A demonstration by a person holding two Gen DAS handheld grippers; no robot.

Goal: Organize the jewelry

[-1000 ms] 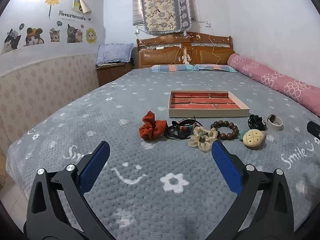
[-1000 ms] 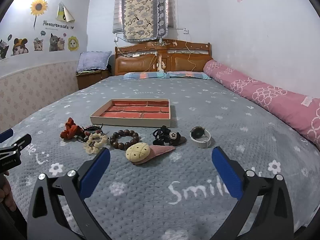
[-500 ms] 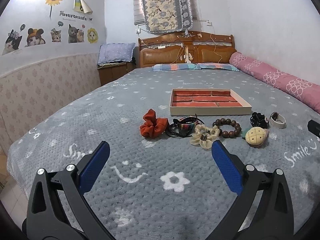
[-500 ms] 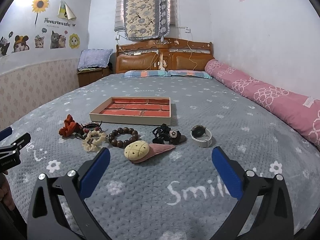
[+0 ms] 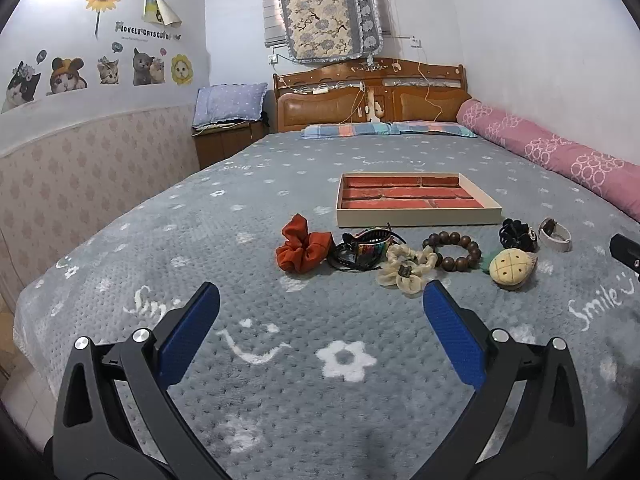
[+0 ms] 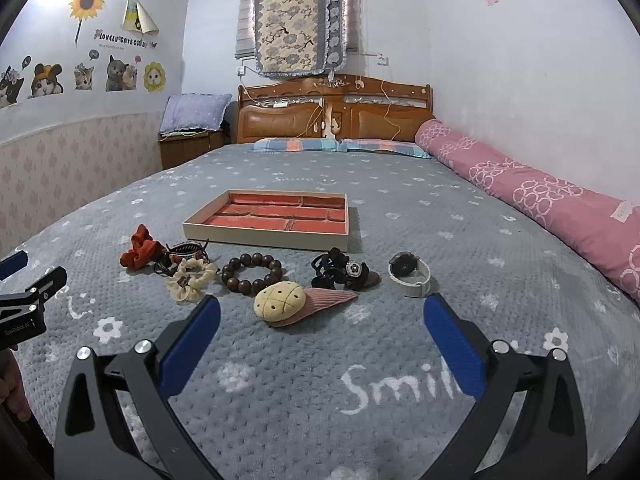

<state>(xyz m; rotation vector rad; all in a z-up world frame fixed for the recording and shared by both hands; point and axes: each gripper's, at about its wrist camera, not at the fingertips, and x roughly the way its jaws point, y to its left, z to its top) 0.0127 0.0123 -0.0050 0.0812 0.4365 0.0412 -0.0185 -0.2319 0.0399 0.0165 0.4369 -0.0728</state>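
A shallow tray (image 5: pixel 416 216) (image 6: pixel 264 236) with a red brick-pattern floor lies on the grey bedspread. In front of it lie an orange scrunchie (image 5: pixel 302 249) (image 6: pixel 140 249), a dark striped bracelet (image 5: pixel 362 249), a cream flower scrunchie (image 5: pixel 406 270) (image 6: pixel 190 280), a wooden bead bracelet (image 5: pixel 454 251) (image 6: pixel 252 273), a pineapple-shaped plush clip (image 5: pixel 510 269) (image 6: pixel 280 302), a black hair clip (image 5: pixel 516 234) (image 6: pixel 340 272) and a white watch (image 5: pixel 556 234) (image 6: pixel 410 276). My left gripper (image 5: pixel 320 306) and right gripper (image 6: pixel 320 308) are open and empty, short of the row.
A pink bolster (image 6: pixel 540 196) lies along the right edge of the bed. Pillows and a wooden headboard (image 6: pixel 336 112) are at the far end. A nightstand (image 5: pixel 224 140) stands at the far left. The bed's left edge drops to the floor.
Both grippers have drifted slightly; the objects sit a little lower and closer in view. Nothing was grasped or moved.
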